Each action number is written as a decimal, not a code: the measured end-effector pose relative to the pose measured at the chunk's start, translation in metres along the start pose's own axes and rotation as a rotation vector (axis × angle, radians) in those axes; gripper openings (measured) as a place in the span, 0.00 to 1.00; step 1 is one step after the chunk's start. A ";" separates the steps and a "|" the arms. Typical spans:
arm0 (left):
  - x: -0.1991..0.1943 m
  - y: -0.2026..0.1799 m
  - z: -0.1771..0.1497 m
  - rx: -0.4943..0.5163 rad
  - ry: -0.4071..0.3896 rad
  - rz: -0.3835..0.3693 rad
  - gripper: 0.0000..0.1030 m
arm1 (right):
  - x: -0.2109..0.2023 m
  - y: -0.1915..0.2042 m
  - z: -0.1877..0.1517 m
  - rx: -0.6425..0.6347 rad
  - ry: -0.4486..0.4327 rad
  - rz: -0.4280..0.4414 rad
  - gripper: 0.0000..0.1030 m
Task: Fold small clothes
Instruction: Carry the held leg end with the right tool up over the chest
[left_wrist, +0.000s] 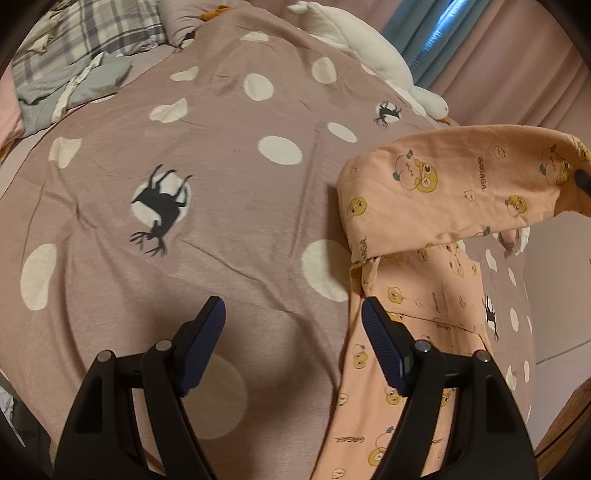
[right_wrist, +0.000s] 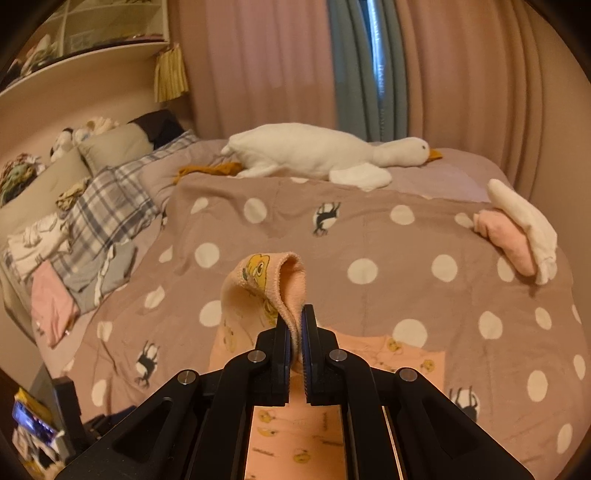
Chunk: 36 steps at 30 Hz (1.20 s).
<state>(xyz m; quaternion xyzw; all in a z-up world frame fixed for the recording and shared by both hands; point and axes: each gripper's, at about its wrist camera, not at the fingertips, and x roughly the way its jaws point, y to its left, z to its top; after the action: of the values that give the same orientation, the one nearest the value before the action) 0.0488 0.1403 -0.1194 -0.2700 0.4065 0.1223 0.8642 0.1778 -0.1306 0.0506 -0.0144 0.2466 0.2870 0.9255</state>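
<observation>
The left gripper (left_wrist: 293, 314) hangs over the mauve bedspread with cream polka dots and black deer silhouettes (left_wrist: 229, 177), its blue-padded fingers (left_wrist: 207, 332) wide apart and holding nothing. Just to its right lies the small peach cotton garment printed with yellow cartoon bears (left_wrist: 436, 302), one part lifted and arched over the rest toward the frame's right edge — what holds it up there is barely visible in this view.

The right wrist view shows it: the right gripper (right_wrist: 295, 325) is clamped on a hemmed edge of the garment (right_wrist: 273, 284), which loops up above the closed fingertips while the rest lies flat on the bedspread (right_wrist: 369, 236) below.

Only this view shows the whole white plush goose with an orange beak (right_wrist: 314, 151) along the far side of the bed — and a folded pink and white pile of clothes (right_wrist: 517, 232) near the right edge.
</observation>
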 end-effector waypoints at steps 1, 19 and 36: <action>0.002 -0.004 0.000 0.009 0.004 -0.001 0.74 | -0.001 -0.003 0.000 0.004 -0.002 -0.008 0.06; 0.033 -0.054 0.008 0.131 0.046 -0.007 0.74 | -0.005 -0.056 -0.009 0.094 0.004 -0.085 0.06; 0.099 -0.072 0.007 0.197 0.140 0.051 0.49 | 0.014 -0.102 -0.033 0.193 0.077 -0.107 0.06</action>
<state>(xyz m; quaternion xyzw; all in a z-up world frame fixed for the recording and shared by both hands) 0.1478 0.0843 -0.1654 -0.1809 0.4826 0.0847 0.8527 0.2277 -0.2138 0.0030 0.0506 0.3073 0.2115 0.9264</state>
